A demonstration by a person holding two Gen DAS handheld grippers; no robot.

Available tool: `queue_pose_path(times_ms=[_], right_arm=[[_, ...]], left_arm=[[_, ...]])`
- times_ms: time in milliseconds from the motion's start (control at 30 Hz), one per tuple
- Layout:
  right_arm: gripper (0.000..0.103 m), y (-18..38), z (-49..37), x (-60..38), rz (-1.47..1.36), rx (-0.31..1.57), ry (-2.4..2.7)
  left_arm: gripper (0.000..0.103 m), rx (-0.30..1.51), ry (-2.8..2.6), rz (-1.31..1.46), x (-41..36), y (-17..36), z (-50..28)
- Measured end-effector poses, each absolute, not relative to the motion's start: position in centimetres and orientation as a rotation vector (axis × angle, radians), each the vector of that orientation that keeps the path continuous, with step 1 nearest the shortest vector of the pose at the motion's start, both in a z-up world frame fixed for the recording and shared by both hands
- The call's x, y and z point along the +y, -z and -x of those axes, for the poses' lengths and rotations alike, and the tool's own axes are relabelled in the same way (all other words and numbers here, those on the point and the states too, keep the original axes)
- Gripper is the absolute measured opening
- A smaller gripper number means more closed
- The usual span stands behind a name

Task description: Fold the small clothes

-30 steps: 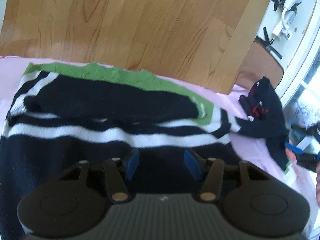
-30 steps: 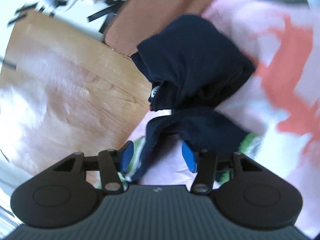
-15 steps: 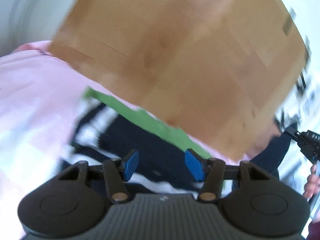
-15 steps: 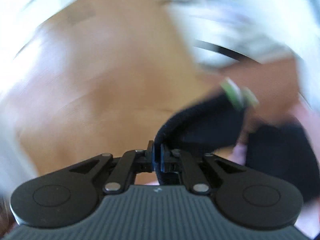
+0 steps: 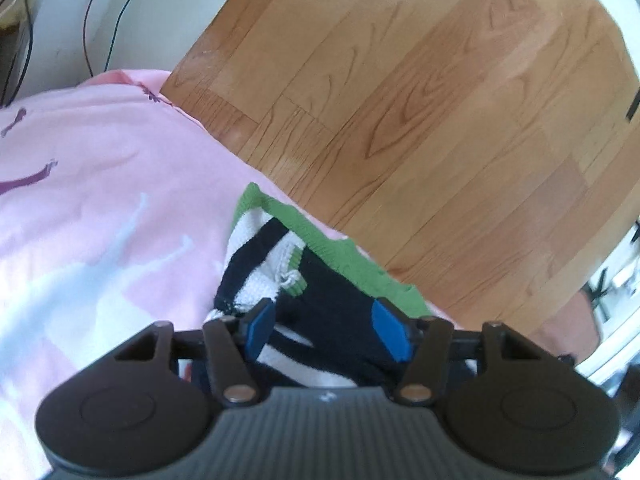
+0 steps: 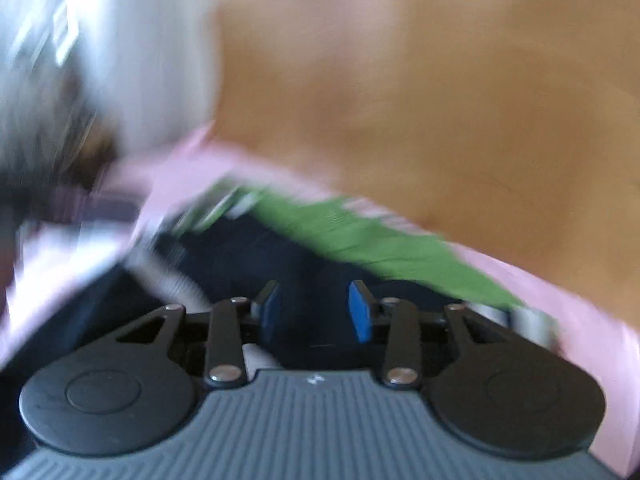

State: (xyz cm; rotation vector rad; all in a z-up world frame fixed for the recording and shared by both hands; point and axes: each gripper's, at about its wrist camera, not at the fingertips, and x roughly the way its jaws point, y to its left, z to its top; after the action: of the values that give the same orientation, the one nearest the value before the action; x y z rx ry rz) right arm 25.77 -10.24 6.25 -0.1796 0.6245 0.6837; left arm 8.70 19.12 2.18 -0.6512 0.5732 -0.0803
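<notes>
A small navy sweater (image 5: 332, 292) with white stripes and a green hem lies on a pink sheet (image 5: 100, 184) near its edge. My left gripper (image 5: 326, 330) is open just over the sweater's left end, where a striped cuff is folded in; dark cloth lies between the blue pads. In the blurred right wrist view the same sweater (image 6: 248, 256) shows with its green hem (image 6: 360, 240) beyond. My right gripper (image 6: 316, 310) is open low over the navy cloth and holds nothing.
Wooden floor (image 5: 420, 100) lies beyond the sheet's far edge. A white wall with dark cables (image 5: 92, 20) stands at the upper left. The pink sheet stretches to the left of the sweater.
My right gripper was shut on a dark sleeve half a second ago; it is now open over the sweater. My left gripper has swung towards the sweater's left end and stayed open.
</notes>
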Motion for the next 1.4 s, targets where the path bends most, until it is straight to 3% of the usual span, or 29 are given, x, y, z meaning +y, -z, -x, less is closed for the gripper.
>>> queue_pose_path(times_ms=[200,300,333,367,400,433,500,567,667,767,867,1167,1400], right_arm=[[0.045,-7.0,-27.9,-20.2,-0.050,0.702,-0.241],[0.059,-5.0,-29.1,-21.2,-0.150,0.775,-0.239],[0.059,-4.5,-29.5,-21.3,-0.179,0.800,-0.248],[0.054,-3.8,-29.9,-20.9,-0.197,0.822,-0.253],[0.016,-3.7,-30.4,-21.0,-0.197,0.837,-0.241],[0.010,-3.6,-30.6,-20.9,-0.180,0.829,-0.224],[0.009,-5.3,-30.5,-21.8,-0.188,0.735,-0.191],[0.009,-6.2,-30.1,-22.6,-0.190,0.652,-0.151],[0.010,-3.7,-30.7,-21.7,-0.069,0.735,-0.096],[0.017,-4.0,-29.1,-22.0,-0.114,0.715,-0.094],[0.027,-5.0,-25.8,-23.5,-0.187,0.697,-0.085],[0.033,-6.7,-11.5,-24.4,-0.258,0.616,-0.163],[0.040,-7.3,-7.3,-22.9,-0.174,0.580,-0.156]], left_arm=[[0.056,0.695,0.085,0.634,17.7,-1.6,-11.7],[0.055,0.757,0.052,0.594,16.8,-1.1,-14.4],[0.053,0.763,0.046,0.580,16.5,-1.0,-15.1],[0.049,0.763,0.039,0.559,16.0,-0.9,-15.8],[0.044,0.755,0.023,0.533,15.6,-1.0,-16.2],[0.030,0.743,0.001,0.506,15.1,-1.0,-16.3],[0.025,0.685,-0.025,0.463,14.4,-0.3,-16.0],[0.024,0.645,-0.031,0.415,13.6,0.3,-15.3],[0.027,0.641,-0.038,0.297,12.3,0.1,-15.3],[0.030,0.634,-0.039,0.244,11.6,0.0,-15.3],[0.036,0.630,-0.051,0.184,10.7,-0.1,-15.1],[0.040,0.626,-0.070,0.134,9.8,-0.1,-15.0],[0.044,0.630,-0.067,0.128,9.7,-0.1,-15.0]])
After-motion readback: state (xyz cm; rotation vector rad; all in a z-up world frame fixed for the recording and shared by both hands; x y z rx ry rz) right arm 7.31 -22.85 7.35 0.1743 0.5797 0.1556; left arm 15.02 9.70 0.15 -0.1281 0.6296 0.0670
